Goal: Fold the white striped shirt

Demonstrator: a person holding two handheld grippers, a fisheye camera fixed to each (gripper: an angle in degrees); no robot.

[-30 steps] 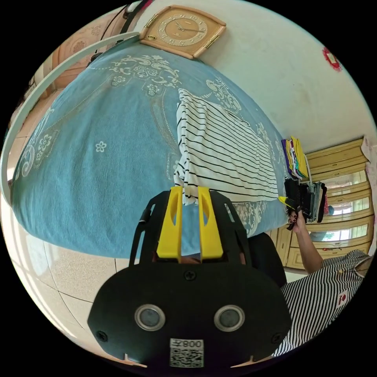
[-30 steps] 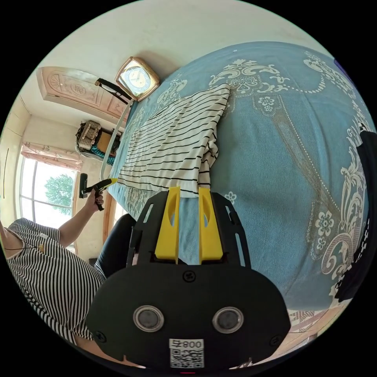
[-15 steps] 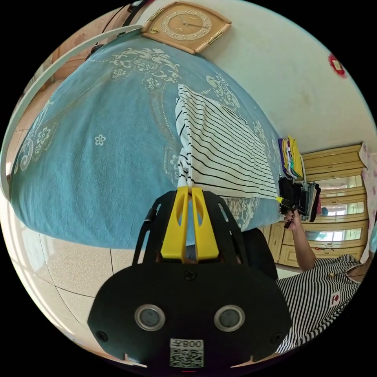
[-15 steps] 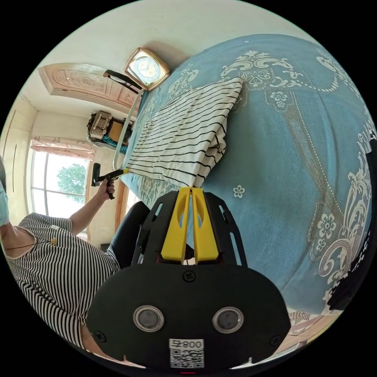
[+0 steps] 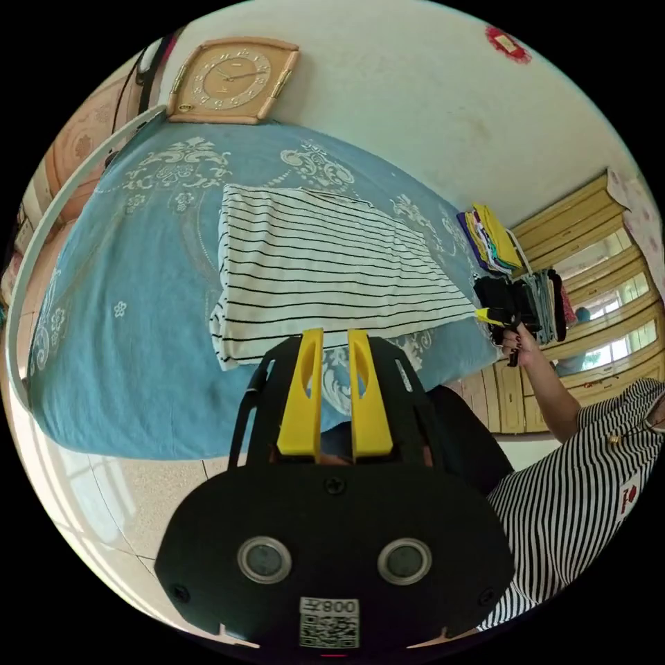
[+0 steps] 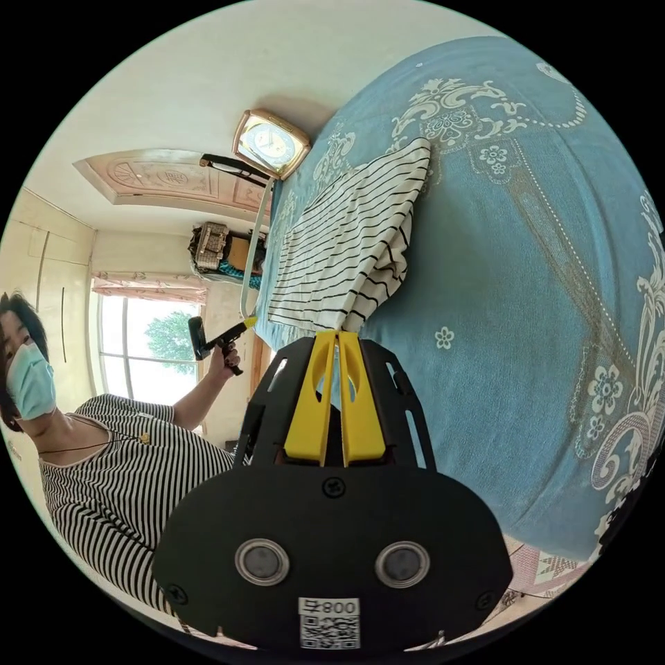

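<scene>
A blue patterned bedspread (image 5: 131,346) covers the bed. On it, toward the near edge, lies the white striped shirt (image 5: 318,273), folded into a flat rectangle. In the left gripper view the left gripper (image 5: 335,336) hangs just off the shirt's near edge, its yellow jaws parted and gripping nothing. In the right gripper view the right gripper (image 6: 337,337) has its jaws clenched on the shirt's near corner. A pile of folded clothes (image 5: 493,239) sits at the bed's far right, and a clock (image 5: 232,80) leans against the wall.
</scene>
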